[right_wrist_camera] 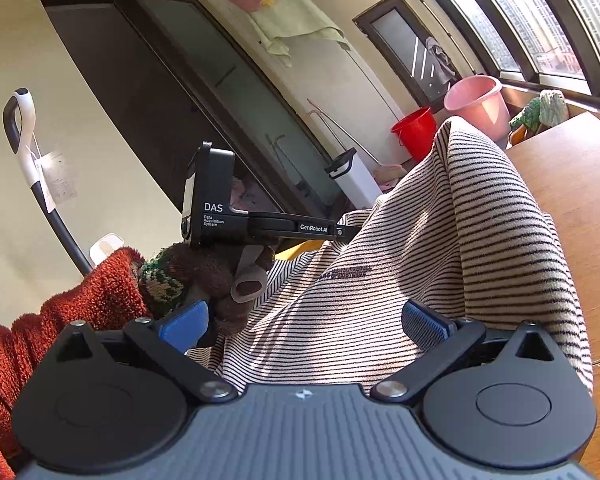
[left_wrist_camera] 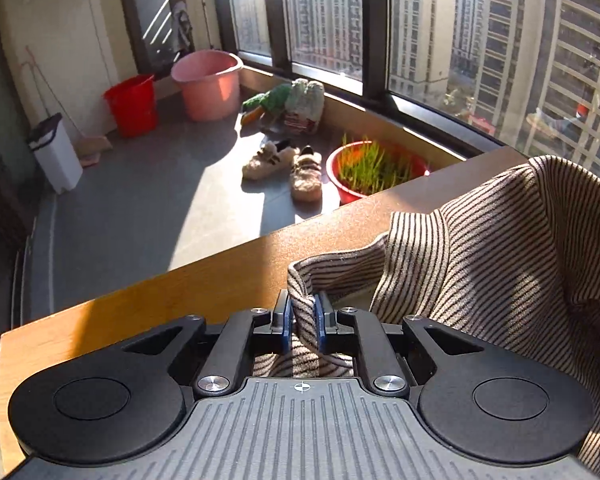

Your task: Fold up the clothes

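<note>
We see the left gripper (left_wrist_camera: 304, 320) with its 2 blue-padded fingers clamped on a ribbed edge of the striped knit garment (left_wrist_camera: 500, 248), bunched over the smooth wooden counter (left_wrist_camera: 180, 292); the right gripper (right_wrist_camera: 306, 322) has its fingers spread apart above the cloth.

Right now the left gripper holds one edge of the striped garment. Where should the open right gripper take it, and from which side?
The striped garment is pinched by the left gripper at a narrow rolled edge and rises as a ridge. The right gripper is open, with cloth already between its jaws. It probably should close on a hem edge near the table, coming from the near side.
</note>
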